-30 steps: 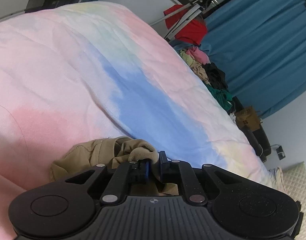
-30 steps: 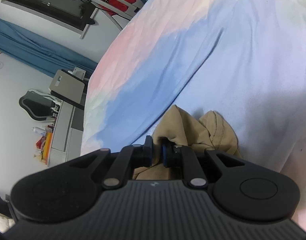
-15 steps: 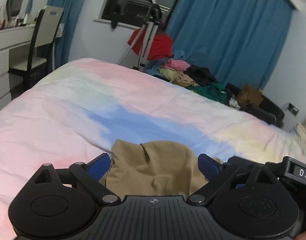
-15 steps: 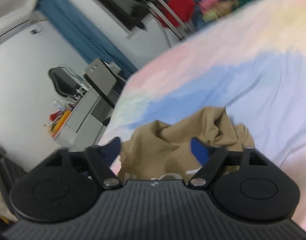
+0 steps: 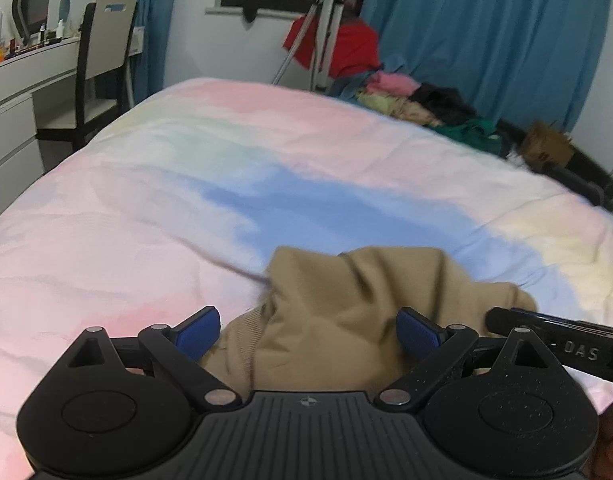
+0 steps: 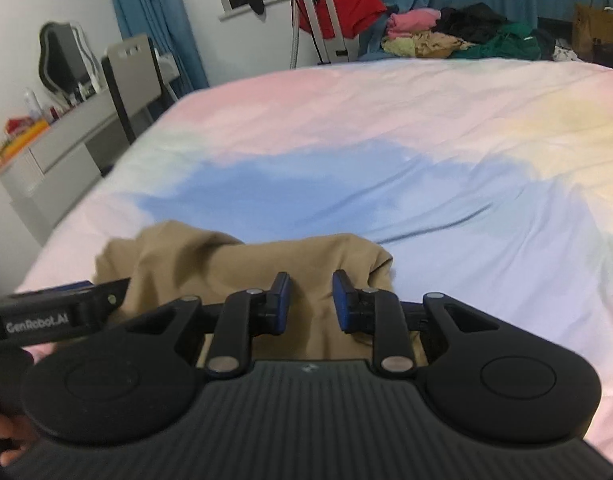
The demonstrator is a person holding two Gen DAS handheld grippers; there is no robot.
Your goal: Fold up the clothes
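A crumpled tan garment [image 5: 346, 304] lies on the pastel bedspread [image 5: 226, 184] near its front edge; it also shows in the right wrist view [image 6: 234, 264]. My left gripper [image 5: 308, 330] is wide open just above the garment, holding nothing. My right gripper [image 6: 308, 304] is partly open over the garment's right part, with cloth under the gap and no grip on it. The right gripper's body shows at the right of the left wrist view [image 5: 566, 344], and the left gripper's body shows at the left of the right wrist view [image 6: 54, 316].
A pile of clothes [image 6: 446, 40] lies beyond the bed's far edge by the blue curtain [image 5: 486, 32]. A tripod with a red cloth [image 5: 338, 44] stands by the window. A chair [image 5: 106, 60] and a white desk [image 5: 18, 92] stand to the left.
Both grippers were shut on the tan garment a second ago; both have let it go and opened. They have tilted up to face across the bed. The right jaws have since narrowed.
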